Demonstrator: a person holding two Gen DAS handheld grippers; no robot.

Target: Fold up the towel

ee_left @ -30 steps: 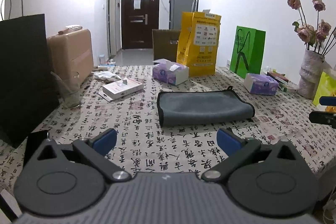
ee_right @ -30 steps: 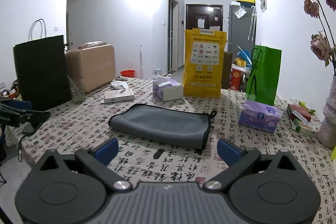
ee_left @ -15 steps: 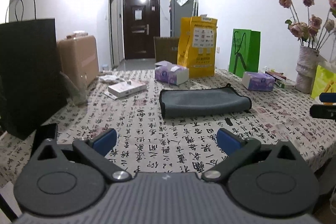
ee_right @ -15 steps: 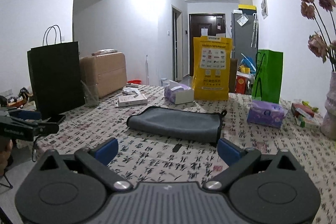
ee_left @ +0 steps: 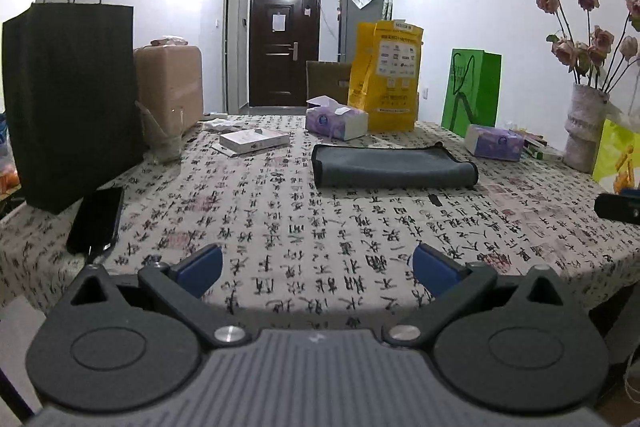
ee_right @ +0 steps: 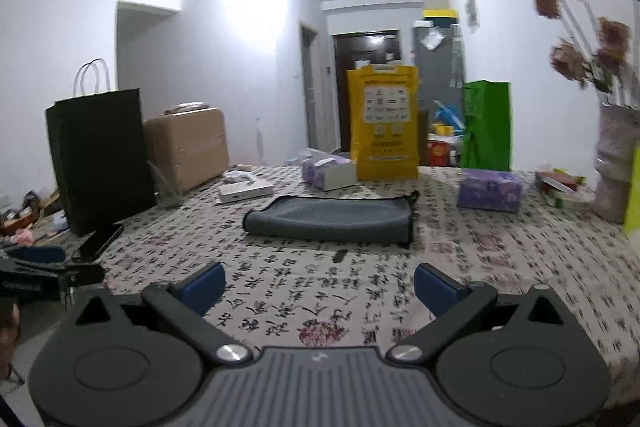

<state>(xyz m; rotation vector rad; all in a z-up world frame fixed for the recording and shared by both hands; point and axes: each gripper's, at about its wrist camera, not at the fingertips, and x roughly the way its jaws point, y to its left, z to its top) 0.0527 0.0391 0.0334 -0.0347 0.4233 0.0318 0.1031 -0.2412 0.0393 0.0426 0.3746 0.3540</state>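
Note:
A grey towel [ee_left: 390,167] with dark trim lies folded into a long flat band in the middle of the table; it also shows in the right wrist view [ee_right: 330,219]. My left gripper [ee_left: 318,269] is open and empty, low over the table's near edge, well short of the towel. My right gripper [ee_right: 320,289] is open and empty, also back near the front edge. The right gripper's tip [ee_left: 618,209] shows at the right edge of the left wrist view. The left gripper [ee_right: 44,273] shows at the left edge of the right wrist view.
The table carries a printed cloth [ee_left: 280,227]. A black paper bag [ee_left: 72,99] and a phone [ee_left: 96,219] are at the left. Tissue boxes [ee_left: 336,119], a yellow bag [ee_left: 386,79], a green bag [ee_left: 472,91] and a flower vase [ee_left: 584,131] stand behind and right.
Both grippers have pulled back from the towel toward the table's near edge, so the towel looks smaller and farther. Both stay open and the towel has not moved.

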